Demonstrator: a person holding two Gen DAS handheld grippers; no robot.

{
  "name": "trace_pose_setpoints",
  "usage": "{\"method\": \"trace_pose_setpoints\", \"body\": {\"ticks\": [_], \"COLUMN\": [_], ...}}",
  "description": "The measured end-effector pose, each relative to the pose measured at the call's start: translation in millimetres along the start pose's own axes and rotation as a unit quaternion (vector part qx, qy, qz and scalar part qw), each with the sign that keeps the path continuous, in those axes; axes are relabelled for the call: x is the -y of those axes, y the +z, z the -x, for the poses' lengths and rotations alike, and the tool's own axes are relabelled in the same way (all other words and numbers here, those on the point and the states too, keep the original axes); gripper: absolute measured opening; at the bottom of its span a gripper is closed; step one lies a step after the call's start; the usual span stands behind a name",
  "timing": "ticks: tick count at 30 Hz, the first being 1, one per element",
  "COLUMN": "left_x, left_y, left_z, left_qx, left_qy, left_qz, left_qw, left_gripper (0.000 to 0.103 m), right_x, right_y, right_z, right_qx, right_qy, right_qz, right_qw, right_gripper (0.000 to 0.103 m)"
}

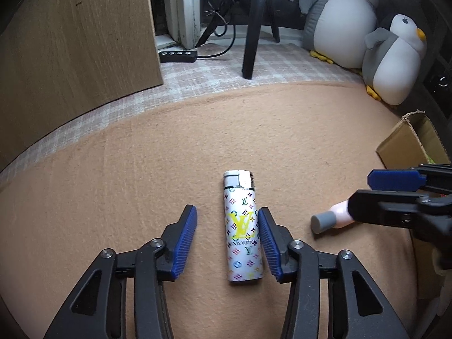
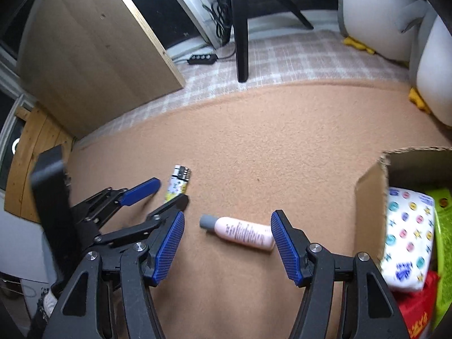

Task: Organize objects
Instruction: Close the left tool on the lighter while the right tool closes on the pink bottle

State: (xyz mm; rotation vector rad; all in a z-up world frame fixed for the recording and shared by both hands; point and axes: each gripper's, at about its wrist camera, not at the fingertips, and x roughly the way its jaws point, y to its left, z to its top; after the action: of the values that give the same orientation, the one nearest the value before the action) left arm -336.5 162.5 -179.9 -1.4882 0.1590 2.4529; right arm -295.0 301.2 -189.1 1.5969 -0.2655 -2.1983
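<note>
A white lighter [image 1: 243, 226] with a coloured monogram print lies on the tan blanket [image 1: 197, 141], metal head pointing away. My left gripper [image 1: 226, 212] straddles it with the jaws open: the right pad [image 1: 268, 243] is against the lighter's side, and the left pad [image 1: 183, 243] stands clear of it. To the right lies a pink bottle [image 2: 243, 233] with a grey cap, on its side. My right gripper [image 2: 228, 216] is open around it, and its right pad is close to the bottle's base. The right wrist view also shows the lighter [image 2: 178, 183] and the left gripper [image 2: 171, 190].
An open cardboard box [image 2: 370, 197] at the right holds a patterned tissue pack [image 2: 406, 234] plus green and red packets. Two plush penguins [image 1: 341, 19] sit at the back right. A black tripod leg [image 1: 252, 28], a power strip [image 1: 178, 56] and a wooden panel [image 1: 70, 56] stand behind the blanket.
</note>
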Motion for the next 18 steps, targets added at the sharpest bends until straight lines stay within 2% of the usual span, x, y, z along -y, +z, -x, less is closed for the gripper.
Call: {"method": "trace_pose_setpoints", "body": {"ticks": [7,12,14,18], "left_x": [-17.7,-29.9,-32.8,-30.5], "left_y": [-5.7,-13.5,-16.9,-16.9], "left_z": [6.2,12.9,15.7,16.0], "left_qx": [-0.001,-0.004,-0.005,-0.008], "left_qy": [-0.002,-0.013,-0.020,-0.023], "left_qz": [0.008,0.021,0.026,0.020], "left_qw": [1.0000,0.9997,0.9994,0.9995], "left_gripper": [0.038,0.038,0.038,0.046], "right_x": [-1.2,-4.5,-9.1,-16.5], "right_y": [-0.5,-10.5,-16.0,-26.1], "right_z": [-24.5,-24.9,-24.9,-23.1], "right_qx": [-0.038,-0.050,-0.052,-0.040], "right_qy": [-0.018,-0.006,-0.014,-0.044], "right_qz": [0.003,0.005,0.018,0.044], "right_qw": [0.999,0.999,0.998,0.997], "right_gripper": [0.060,0.060,0.060,0.057]}}
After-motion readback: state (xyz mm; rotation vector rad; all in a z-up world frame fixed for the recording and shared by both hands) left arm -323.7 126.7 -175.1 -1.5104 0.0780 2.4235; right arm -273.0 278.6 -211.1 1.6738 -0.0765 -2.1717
